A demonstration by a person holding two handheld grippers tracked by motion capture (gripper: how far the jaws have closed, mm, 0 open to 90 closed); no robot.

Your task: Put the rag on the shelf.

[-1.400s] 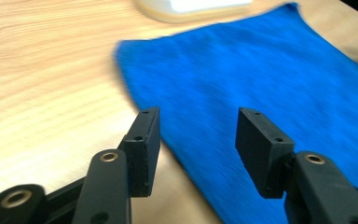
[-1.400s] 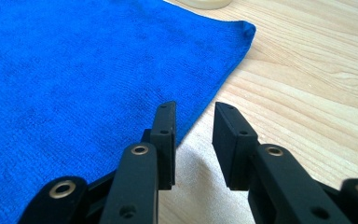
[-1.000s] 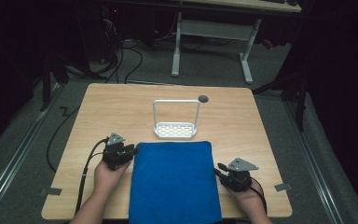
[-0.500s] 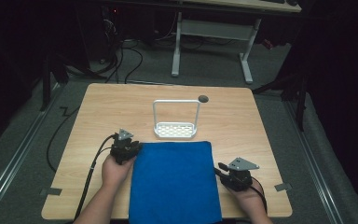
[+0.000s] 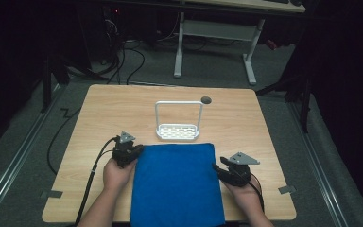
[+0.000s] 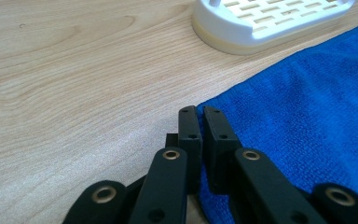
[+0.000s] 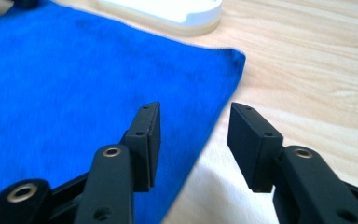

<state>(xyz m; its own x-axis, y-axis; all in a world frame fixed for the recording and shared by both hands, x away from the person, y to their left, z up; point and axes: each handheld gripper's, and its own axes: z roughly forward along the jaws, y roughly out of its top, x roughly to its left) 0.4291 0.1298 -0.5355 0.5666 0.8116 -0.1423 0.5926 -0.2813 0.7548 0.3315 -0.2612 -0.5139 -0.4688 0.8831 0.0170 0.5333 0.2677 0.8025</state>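
Blue cloth (image 5: 177,184) lies flat on the table (image 5: 99,113), near edge at the person's side, far edge just short of the white rack (image 5: 178,130); judged light, limp and non-slip, best pinched at its far corners. Left gripper (image 6: 200,114), low at the far-left corner, has just closed with its 2 jaws nearly together at the cloth's edge. Right gripper (image 7: 193,123), low and level at the right edge, has just been opening and holds nothing.
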